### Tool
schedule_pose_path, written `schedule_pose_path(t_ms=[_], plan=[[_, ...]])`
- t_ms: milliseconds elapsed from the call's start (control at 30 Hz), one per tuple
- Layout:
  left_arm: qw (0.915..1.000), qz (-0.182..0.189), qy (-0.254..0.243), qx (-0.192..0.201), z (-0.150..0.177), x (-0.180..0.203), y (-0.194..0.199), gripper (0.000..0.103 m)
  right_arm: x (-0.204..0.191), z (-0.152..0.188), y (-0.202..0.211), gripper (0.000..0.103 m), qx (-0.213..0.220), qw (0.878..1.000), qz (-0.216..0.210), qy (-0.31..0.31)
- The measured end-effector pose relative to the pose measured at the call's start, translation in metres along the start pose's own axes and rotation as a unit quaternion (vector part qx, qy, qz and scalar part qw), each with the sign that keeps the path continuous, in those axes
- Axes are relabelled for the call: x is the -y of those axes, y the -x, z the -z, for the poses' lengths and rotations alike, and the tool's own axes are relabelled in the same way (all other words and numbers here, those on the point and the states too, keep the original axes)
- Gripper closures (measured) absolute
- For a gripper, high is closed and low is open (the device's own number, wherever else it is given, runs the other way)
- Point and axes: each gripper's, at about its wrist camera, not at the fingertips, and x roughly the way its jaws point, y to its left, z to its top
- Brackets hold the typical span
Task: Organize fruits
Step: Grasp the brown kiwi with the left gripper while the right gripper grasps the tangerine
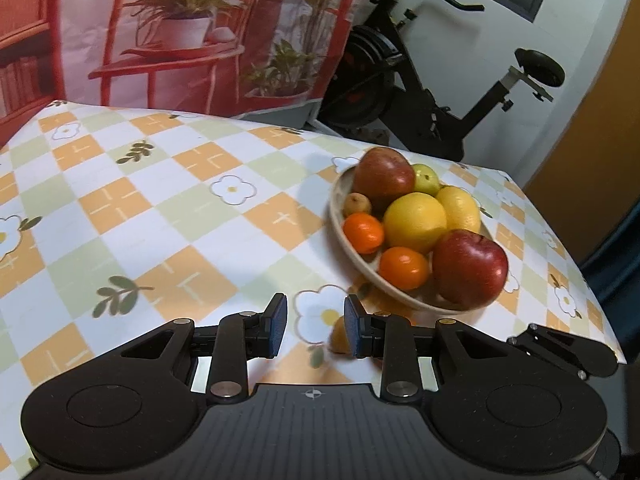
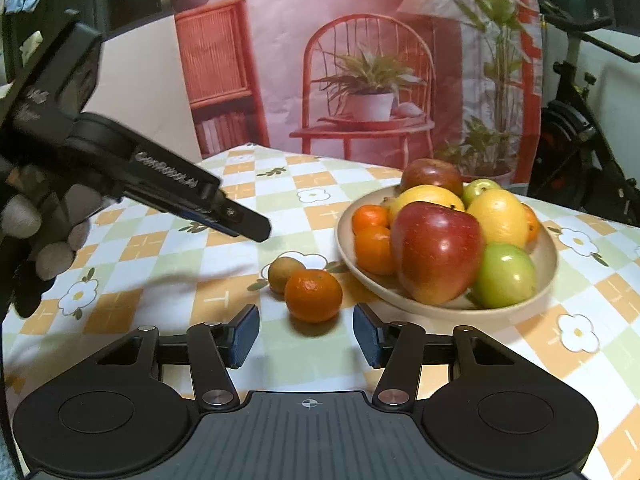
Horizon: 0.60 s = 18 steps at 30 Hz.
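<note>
the right gripper [image 2: 306,330] hangs low over the table, jaws partly apart and empty, lined up on a loose tangerine [image 2: 313,295] that sits just beyond the pads – likely the next fruit bound for the bowl [image 2: 550,268]. a small brownish fruit [image 2: 283,274] touches the tangerine on its far side, so a clean pinch may call for care not to nudge it away.

the left gripper [image 1: 316,326], held by a gloved hand [image 2: 38,236], hovers above the same spot with its jaws nearly closed and nothing between them; the gap shows only tablecloth.

further on, the beige bowl stands near the table's right edge, heaped with two red apples, green apples, yellow citrus and more tangerines – piled high enough that another fruit could roll off.

the tablecloth [image 1: 160,208] is a glossy check of orange, green and white with flowers. behind hangs a printed backdrop [image 2: 360,60] of a red chair and potted plants, and an exercise bike [image 1: 432,92] stands at the right.
</note>
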Motion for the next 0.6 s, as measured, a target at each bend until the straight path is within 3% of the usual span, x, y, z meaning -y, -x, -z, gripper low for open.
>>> schedule_pose_path(t_ms=[367, 500, 600], plan=[[0.9998, 0.003, 0.017, 0.014, 0.007, -0.016, 0.006, 0.070, -0.005, -0.014, -0.037, 0.059, -0.030, 0.999, 0.011, 0.011], [0.9997, 0.007, 0.017, 0.014, 0.008, -0.015, 0.006, 0.070, -0.004, -0.014, -0.039, 0.068, -0.031, 0.999, 0.017, 0.009], [0.9997, 0.012, 0.016, 0.012, 0.008, -0.014, 0.004, 0.070, 0.000, -0.012, -0.036, 0.069, -0.030, 1.000, 0.008, 0.000]])
